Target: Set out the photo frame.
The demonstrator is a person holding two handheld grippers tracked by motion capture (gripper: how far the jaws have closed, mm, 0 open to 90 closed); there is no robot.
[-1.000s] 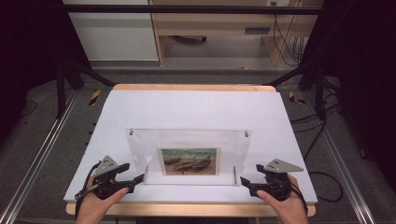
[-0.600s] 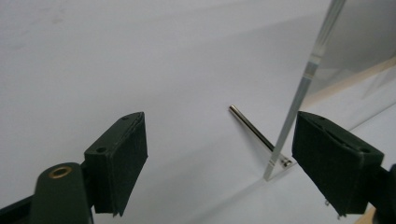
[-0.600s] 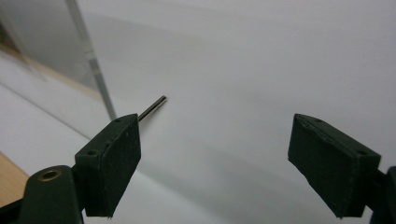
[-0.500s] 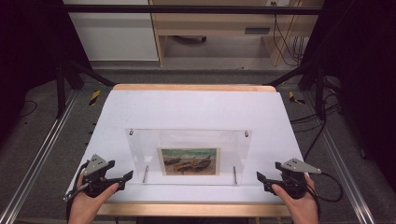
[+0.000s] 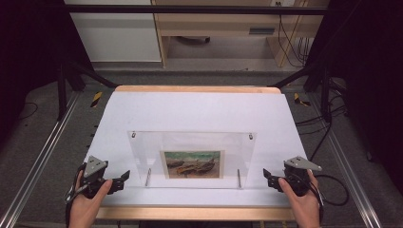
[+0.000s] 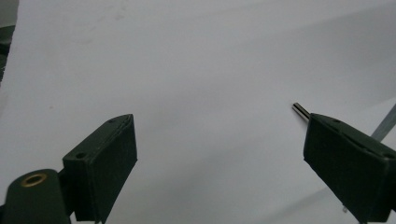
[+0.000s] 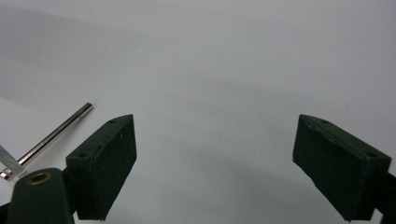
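Your clear acrylic picture frame (image 5: 192, 159) stands near the front edge of the white table (image 5: 199, 109), propped on two thin metal rod legs (image 5: 148, 176) and holding a small painting of beached boats (image 5: 192, 164) at its lower middle. Since a second ago you have drawn both hands outward — each gripper then sat just beside the frame's lower corners, and now both are well apart from it. Your left gripper (image 5: 122, 177) is spread wide and grips nothing. Your right gripper (image 5: 267, 176) is equally wide open — empty too, a rod tip showing beside its jaw.
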